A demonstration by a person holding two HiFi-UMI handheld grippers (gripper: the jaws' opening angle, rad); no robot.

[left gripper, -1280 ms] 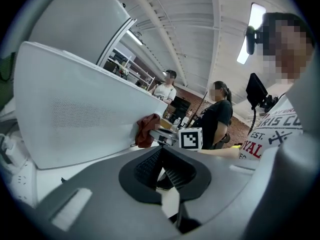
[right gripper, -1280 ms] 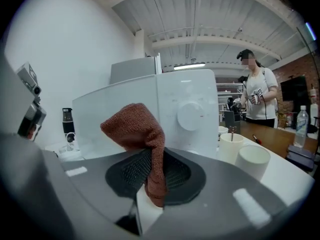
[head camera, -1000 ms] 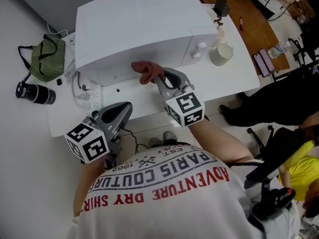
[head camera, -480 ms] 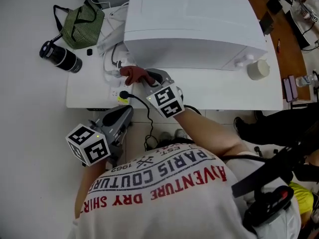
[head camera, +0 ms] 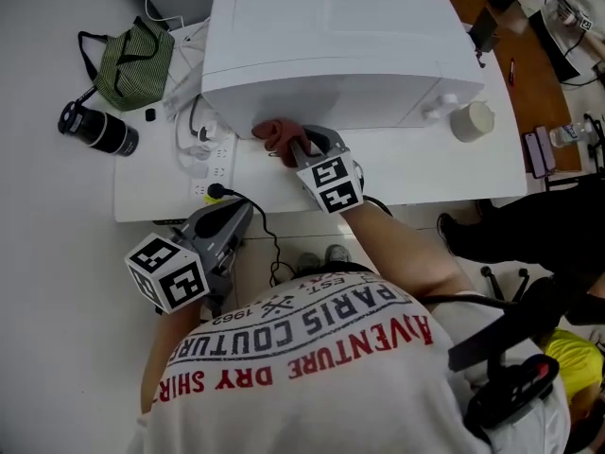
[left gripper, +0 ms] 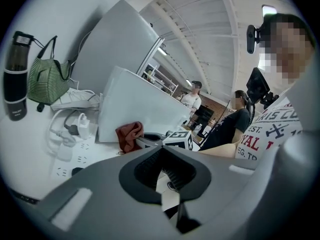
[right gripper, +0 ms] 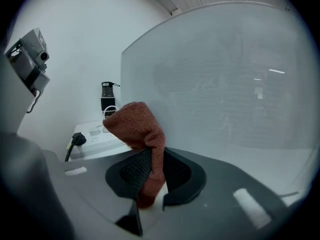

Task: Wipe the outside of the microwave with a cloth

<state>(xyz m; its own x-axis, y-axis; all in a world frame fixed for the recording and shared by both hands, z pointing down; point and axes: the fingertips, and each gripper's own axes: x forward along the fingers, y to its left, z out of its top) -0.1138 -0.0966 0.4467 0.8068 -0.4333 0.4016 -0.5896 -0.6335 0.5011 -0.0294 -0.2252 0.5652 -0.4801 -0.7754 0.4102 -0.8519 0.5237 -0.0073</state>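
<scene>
The white microwave stands on a white table. A reddish-brown cloth is pressed to the microwave's near face, close to its left end. My right gripper is shut on it. In the right gripper view the cloth stands up from between the pads of the right gripper, right in front of the microwave wall. My left gripper hangs below the table's front edge, shut and holding nothing. The left gripper view, over the left gripper, shows the cloth against the microwave.
Left of the microwave lie a white power strip with plugs and cables, a green striped bag and a black bottle. A cream mug stands at the microwave's right end. Seated people are beyond the table in the left gripper view.
My right gripper swept the cloth left along the microwave's near face to its left end, then came back a little to the right. The left gripper stayed low by the table's edge.
</scene>
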